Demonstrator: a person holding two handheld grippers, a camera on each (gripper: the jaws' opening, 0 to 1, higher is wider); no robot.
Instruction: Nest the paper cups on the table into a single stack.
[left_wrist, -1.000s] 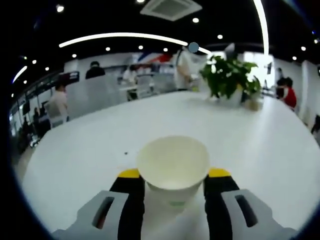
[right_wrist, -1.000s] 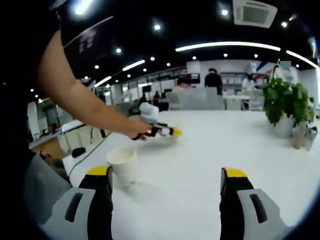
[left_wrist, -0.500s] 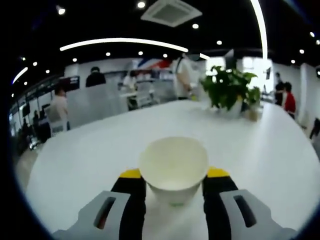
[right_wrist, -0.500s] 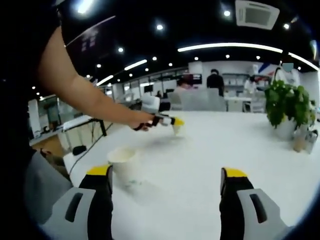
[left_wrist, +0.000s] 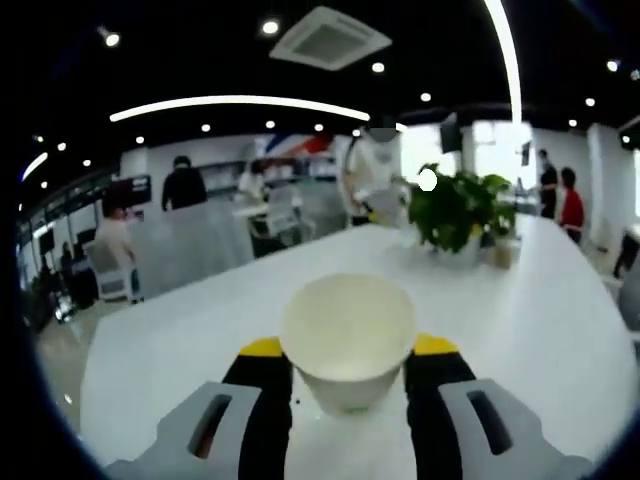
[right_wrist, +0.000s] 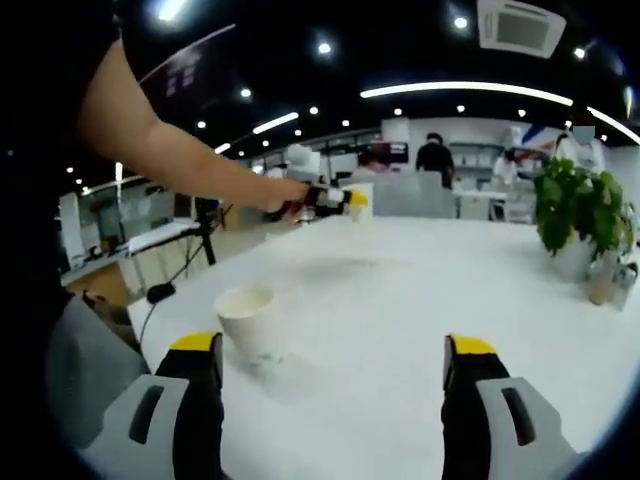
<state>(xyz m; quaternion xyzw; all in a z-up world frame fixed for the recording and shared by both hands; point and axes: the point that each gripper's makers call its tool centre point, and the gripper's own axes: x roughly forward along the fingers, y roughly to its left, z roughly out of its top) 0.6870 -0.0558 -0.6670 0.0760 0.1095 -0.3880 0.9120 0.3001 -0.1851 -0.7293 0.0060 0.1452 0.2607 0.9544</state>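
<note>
In the left gripper view my left gripper (left_wrist: 347, 352) is shut on a white paper cup (left_wrist: 347, 338), held upright between the yellow-tipped fingers above the white table (left_wrist: 520, 300). Seen from the right gripper view, that same left gripper (right_wrist: 345, 200) carries its cup (right_wrist: 360, 199) in the air at the end of a person's arm (right_wrist: 180, 155). A second paper cup (right_wrist: 247, 321) stands upright on the table (right_wrist: 400, 300), just ahead of the left finger of my right gripper (right_wrist: 335, 352), which is open with nothing between its fingers.
A potted green plant (right_wrist: 580, 215) stands at the table's far right, with a small container (right_wrist: 602, 280) beside it; the plant (left_wrist: 455, 210) also shows in the left gripper view. People and office desks lie beyond the table's far edge.
The left gripper has lifted its cup higher above the table. The right gripper and the standing cup have hardly moved.
</note>
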